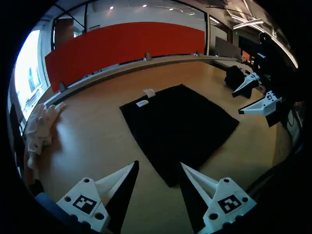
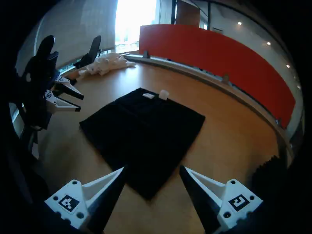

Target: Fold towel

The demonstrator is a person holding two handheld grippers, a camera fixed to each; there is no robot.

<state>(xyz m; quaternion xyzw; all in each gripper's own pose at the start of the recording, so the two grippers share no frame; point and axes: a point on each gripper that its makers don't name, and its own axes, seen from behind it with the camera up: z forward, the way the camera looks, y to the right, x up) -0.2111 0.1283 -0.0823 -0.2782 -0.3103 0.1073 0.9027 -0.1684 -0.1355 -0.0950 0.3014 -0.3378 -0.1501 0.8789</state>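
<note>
Both left gripper (image 1: 158,163) and right gripper (image 2: 152,167) hover, fingers spread, over towel (image 1: 179,121) corners; bare table (image 1: 97,128) surrounds every edge.

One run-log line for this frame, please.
stage: no grasp yet | towel: black, flat on table | left gripper: open, empty | right gripper: open, empty | aside: white cloth at table edge

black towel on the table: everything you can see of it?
The black towel lies spread flat on the wooden table, roughly rectangular. It looks like soft matte cloth, mostly smooth. Two small white tags sit along one edge. Nothing lies on it. The left tongs and right tongs, both open, point at it without gripping.
</note>
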